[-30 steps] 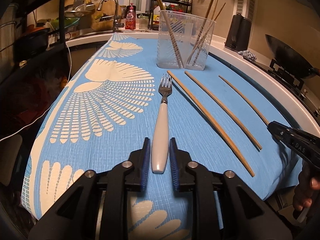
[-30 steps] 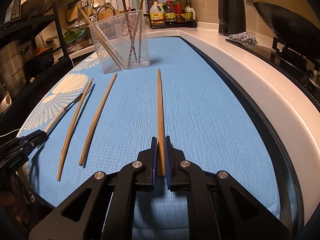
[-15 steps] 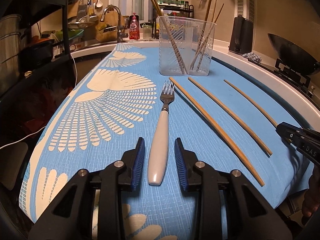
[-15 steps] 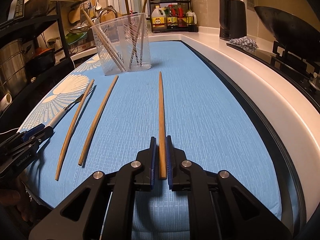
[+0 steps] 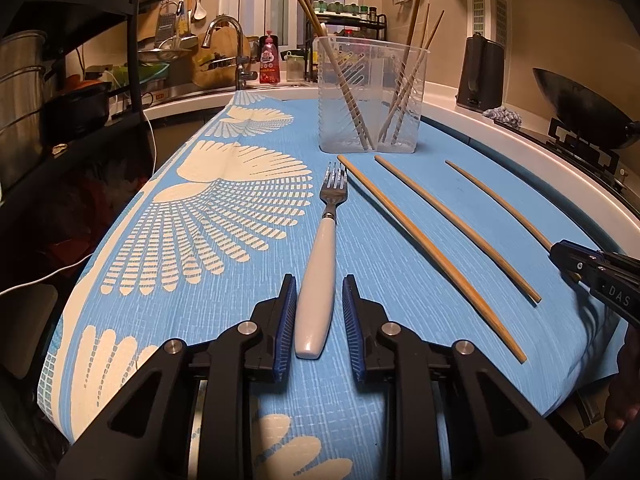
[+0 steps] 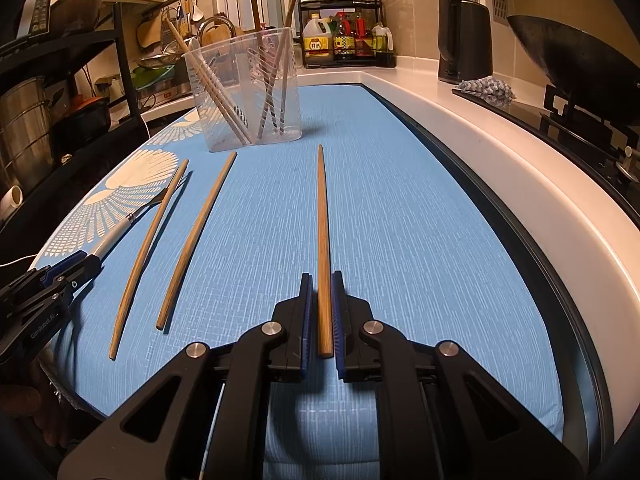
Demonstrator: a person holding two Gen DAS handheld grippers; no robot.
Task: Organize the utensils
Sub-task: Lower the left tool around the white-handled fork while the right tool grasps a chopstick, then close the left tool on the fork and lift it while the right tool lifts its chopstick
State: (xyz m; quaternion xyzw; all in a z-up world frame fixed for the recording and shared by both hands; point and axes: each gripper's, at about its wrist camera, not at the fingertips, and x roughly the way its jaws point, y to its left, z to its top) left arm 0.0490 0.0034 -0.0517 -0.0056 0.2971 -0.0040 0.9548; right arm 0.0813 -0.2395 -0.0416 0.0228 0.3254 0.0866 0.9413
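Note:
A fork (image 5: 325,236) with a white handle lies on the blue cloth (image 5: 224,304). My left gripper (image 5: 319,280) straddles the handle's end. Its jaws are closing, with a gap still showing on the right side. To the fork's right lie three wooden chopsticks (image 5: 428,252) (image 5: 456,224) (image 5: 500,202). My right gripper (image 6: 322,277) has the butt of the rightmost chopstick (image 6: 323,220) between its pads, with thin slits either side. That chopstick rests flat on the cloth. A clear plastic holder (image 6: 244,92) with several chopsticks stands at the back.
A white counter edge (image 6: 500,152) curves along the right, with a wok (image 6: 572,60) and a black kettle (image 6: 464,40) beyond. A sink tap (image 5: 224,40) and a dark shelf rack (image 5: 80,80) stand at the back left. A person's hand (image 5: 628,408) holds the right gripper.
The left jaws, wider half a second ago, have drawn in around the fork handle. The left view has tipped up slightly. The right gripper and its chopstick have kept still.

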